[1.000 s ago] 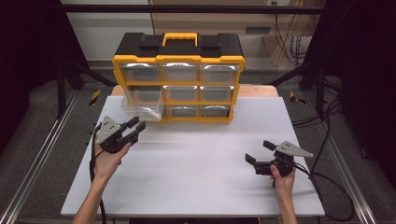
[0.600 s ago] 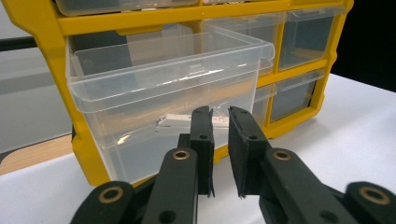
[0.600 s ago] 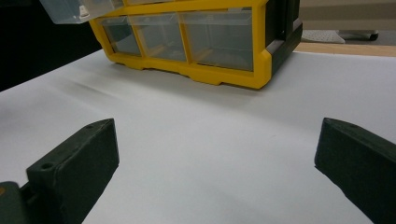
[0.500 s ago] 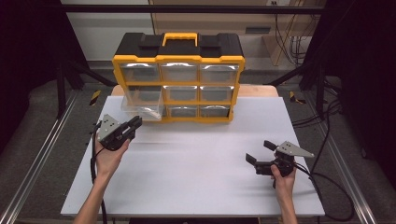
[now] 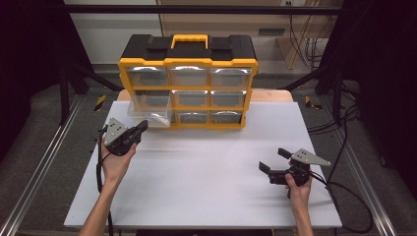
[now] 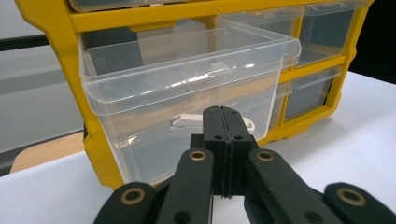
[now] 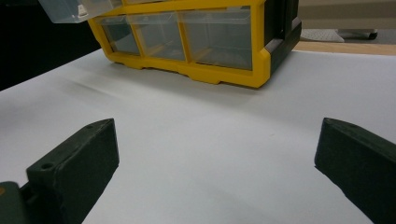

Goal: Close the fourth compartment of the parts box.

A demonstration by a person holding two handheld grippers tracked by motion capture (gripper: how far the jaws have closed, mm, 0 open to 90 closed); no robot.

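High view: my left gripper [image 5: 140, 127] has snapped its jaws together since a second ago and moved up to the pulled-out clear drawer [image 5: 147, 109] of the yellow organizer [image 5: 188, 81]. I'd guess I'm about to push it shut; the right gripper [image 5: 273, 161] rests spread wide on the white table [image 5: 206, 172]

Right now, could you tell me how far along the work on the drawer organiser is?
One clear drawer is already pulled out of the yellow organiser. The left gripper is shut at its front. The right gripper is open over the table. What remains cannot be told.

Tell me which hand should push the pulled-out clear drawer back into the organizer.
Left. The left tongs, jaws shut, sit right at the front of the clear drawer, so a push looks likely to work. The right tongs rest open on the table, apart from the organizer.
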